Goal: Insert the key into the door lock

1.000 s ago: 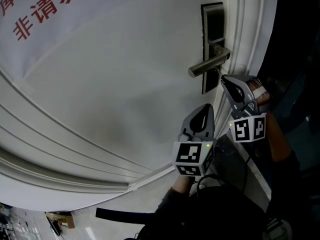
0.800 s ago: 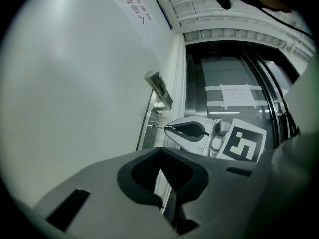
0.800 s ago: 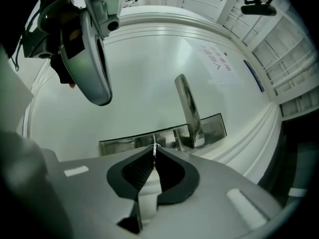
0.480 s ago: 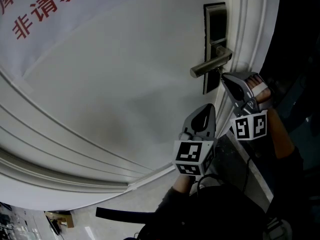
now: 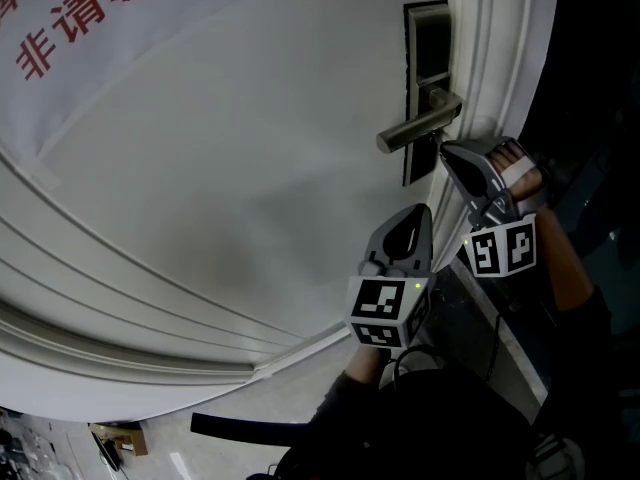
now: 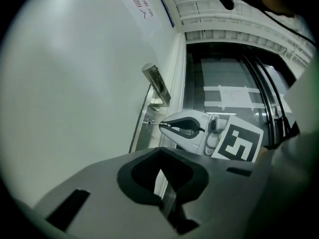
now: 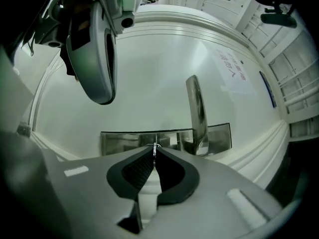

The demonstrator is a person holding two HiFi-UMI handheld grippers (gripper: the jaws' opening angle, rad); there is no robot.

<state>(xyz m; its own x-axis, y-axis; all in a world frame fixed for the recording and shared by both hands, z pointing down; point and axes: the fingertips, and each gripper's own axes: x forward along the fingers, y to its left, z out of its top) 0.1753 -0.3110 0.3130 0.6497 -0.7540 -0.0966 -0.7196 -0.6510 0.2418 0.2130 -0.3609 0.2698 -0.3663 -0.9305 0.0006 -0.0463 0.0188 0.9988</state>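
On the white door [image 5: 230,148] sits a metal lock plate [image 5: 427,78] with a lever handle [image 5: 415,128]. My right gripper [image 5: 445,150] is just below the handle, its tips at the lower part of the plate. It is shut on a thin metal key [image 7: 155,147] that points at the lock plate [image 7: 129,141], left of the handle [image 7: 197,111]. From the left gripper view, the key [image 6: 149,122] touches the plate [image 6: 142,133] in front of the right gripper [image 6: 162,126]. My left gripper [image 5: 412,213] hangs lower and further left, shut and holding nothing.
Red characters are printed on a white sheet [image 5: 90,18] at the door's upper left. The door frame [image 5: 500,58] runs along the right, with a dark opening beyond it. A person's hand [image 5: 520,173] holds the right gripper.
The right gripper stays with the key at the lock plate. The left gripper has not moved; only the view shifts slightly.
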